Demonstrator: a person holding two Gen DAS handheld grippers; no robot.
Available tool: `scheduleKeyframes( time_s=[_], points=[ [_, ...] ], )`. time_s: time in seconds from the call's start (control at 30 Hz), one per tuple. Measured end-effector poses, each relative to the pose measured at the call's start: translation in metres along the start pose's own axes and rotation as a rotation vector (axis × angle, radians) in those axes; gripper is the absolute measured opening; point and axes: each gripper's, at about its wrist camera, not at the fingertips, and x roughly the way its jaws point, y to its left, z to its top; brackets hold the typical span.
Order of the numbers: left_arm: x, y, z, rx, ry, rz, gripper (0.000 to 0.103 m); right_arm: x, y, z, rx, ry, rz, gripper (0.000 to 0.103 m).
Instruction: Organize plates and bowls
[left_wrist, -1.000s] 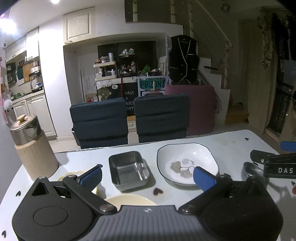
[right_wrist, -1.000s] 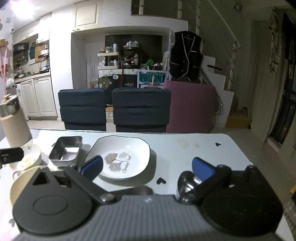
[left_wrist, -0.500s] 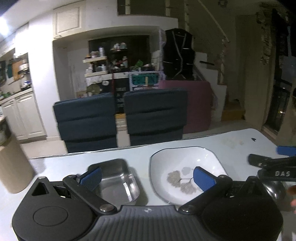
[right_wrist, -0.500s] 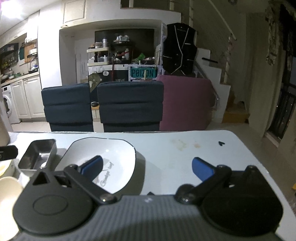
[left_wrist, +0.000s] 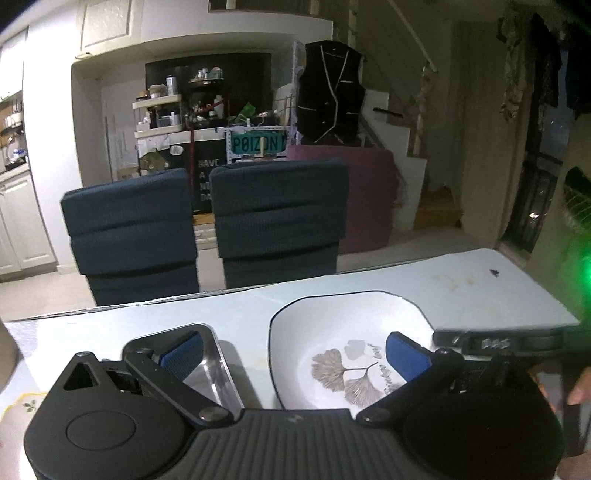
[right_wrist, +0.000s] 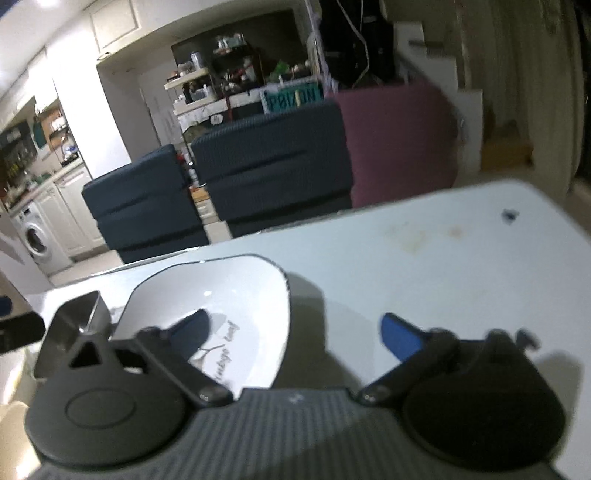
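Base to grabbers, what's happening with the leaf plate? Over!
Both grippers open, nothing held; right gripper jaws have just been closing, straddling the white leaf plate's right rim. Left gripper between steel tray and plate. Nothing in the way.

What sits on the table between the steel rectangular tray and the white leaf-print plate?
Nothing: in the left wrist view only bare pale tabletop separates the steel rectangular tray from the white leaf-print plate.
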Motion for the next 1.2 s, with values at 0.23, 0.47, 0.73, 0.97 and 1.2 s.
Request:
scheduleKeyframes(
  time_s=[0.23, 0.47, 0.73, 0.97, 1.2],
  points=[
    [0.012, 0.003, 0.004, -0.050, 0.013, -0.032, 0.103, 0.032, -0.005, -0.004, 0.063, 0.101, 0.026, 0.022],
    [0.029, -0.005, 0.010, -0.056, 0.060, -0.053, 0.103, 0.027, -0.022, -0.003, 0.055, 0.078, -0.022, 0.022],
    [0.067, -0.008, 0.010, -0.127, 0.155, -0.099, 0.077, 0.020, -0.035, -0.004, 0.062, 0.079, 0.011, 0.021],
    [0.099, 0.001, 0.001, -0.178, 0.272, -0.063, 0.055, 0.023, -0.030, -0.003, 0.021, 0.065, 0.021, 0.031],
    [0.117, 0.010, -0.005, -0.221, 0.334, -0.087, 0.045, 0.038, -0.034, -0.001, 0.059, 0.104, 0.029, 0.027]
  ],
)
